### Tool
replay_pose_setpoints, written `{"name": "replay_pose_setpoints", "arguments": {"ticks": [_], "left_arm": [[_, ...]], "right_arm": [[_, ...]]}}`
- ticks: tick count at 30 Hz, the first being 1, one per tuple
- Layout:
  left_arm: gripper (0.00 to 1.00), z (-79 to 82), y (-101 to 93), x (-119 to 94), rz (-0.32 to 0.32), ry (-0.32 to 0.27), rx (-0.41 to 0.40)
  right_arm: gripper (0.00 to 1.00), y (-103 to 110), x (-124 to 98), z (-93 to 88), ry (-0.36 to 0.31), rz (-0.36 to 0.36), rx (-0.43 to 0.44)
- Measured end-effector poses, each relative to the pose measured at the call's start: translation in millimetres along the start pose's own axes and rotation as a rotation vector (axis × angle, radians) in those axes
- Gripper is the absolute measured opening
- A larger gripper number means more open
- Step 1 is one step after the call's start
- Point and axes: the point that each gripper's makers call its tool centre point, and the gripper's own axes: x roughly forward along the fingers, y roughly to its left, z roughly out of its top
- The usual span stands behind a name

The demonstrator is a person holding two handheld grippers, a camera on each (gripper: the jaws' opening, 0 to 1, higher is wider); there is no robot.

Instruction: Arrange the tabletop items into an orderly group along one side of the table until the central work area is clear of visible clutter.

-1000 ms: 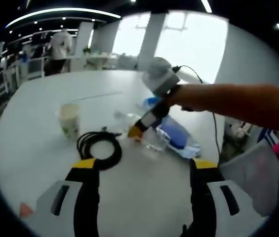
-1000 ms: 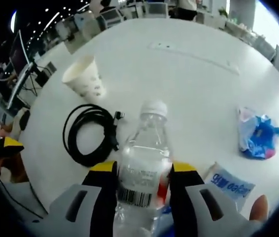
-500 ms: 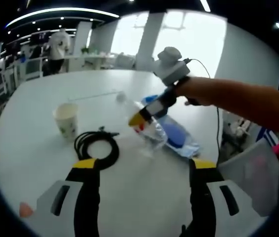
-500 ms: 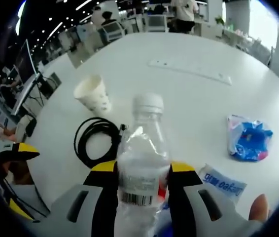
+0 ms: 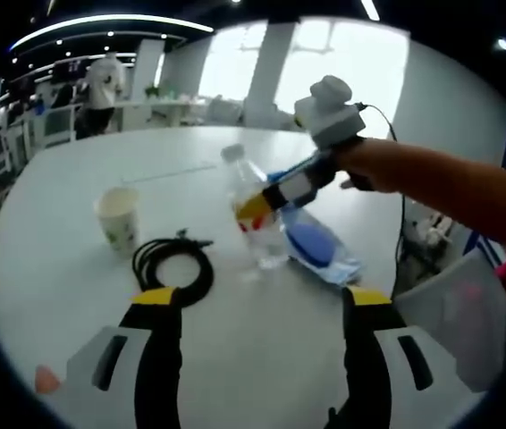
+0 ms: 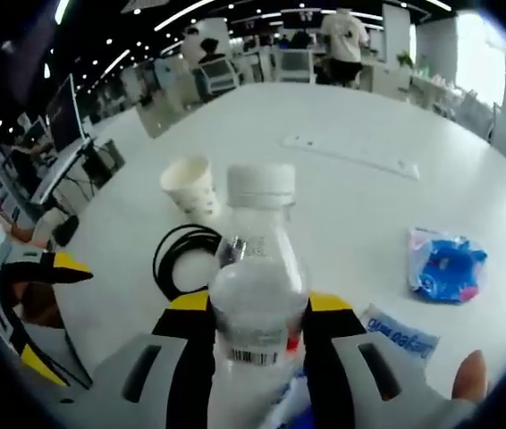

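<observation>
The right hand-held gripper (image 6: 248, 308) pinches a clear plastic water bottle (image 6: 255, 268) between its 2 yellow-tipped jaws, gripping it around the labelled middle, the white cap up and the bottle close to upright. In the left gripper view the same bottle (image 5: 255, 214) stands near the middle of the white table (image 5: 74, 179), held by the right hand-held gripper (image 5: 262, 204) that reaches in from the right on a person's bare forearm; whether its base touches the table cannot be told. Just behind it lies a blue and clear plastic package (image 5: 316, 246). A coiled black cable (image 5: 171, 268) lies to the left of the bottle, and a paper cup (image 5: 117, 216) stands upright beyond the coil. The left hand-held gripper (image 5: 257, 304) hovers low over the near edge of the table with its jaws spread wide apart and nothing between them (the coil sits just ahead of its left jaw). In the right gripper view a crumpled blue wrapper (image 6: 445, 273) lies well to the right of the bottle
</observation>
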Motion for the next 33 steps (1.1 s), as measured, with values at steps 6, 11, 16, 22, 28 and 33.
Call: {"name": "replay_pose_setpoints", "arguments": {"ticks": [6,11,16,22,28,33], "left_arm": [[0.7,0.0,-1.3,0.5,-0.002,0.001,0.002],[0.7,-0.5,-2.3,1.5,-0.005,0.004,0.004],[0.7,-2.3,-4.1,3.1,-0.01,0.012,0.008],[0.7,-3.1,-4.2,3.5,-0.009,0.014,0.008],[0.69,-5.5,-6.7,5.4,-0.014,0.025,0.013],[0.68,-7.5,-7.8,5.9,-0.016,0.031,0.014]], "right_arm": [[0.38,13.6,-6.1,-0.6,-0.074,0.048,-0.069],[0.37,20.6,-10.1,-4.6,-0.119,0.11,-0.136],[0.38,22.9,-14.2,-8.3,-0.162,0.151,-0.19],[0.38,28.6,-21.5,-15.8,-0.233,0.163,-0.261],[0.38,33.3,-24.5,-26.0,-0.258,0.181,-0.323],[0.38,33.0,-23.7,-24.7,-0.251,0.171,-0.338]]}}
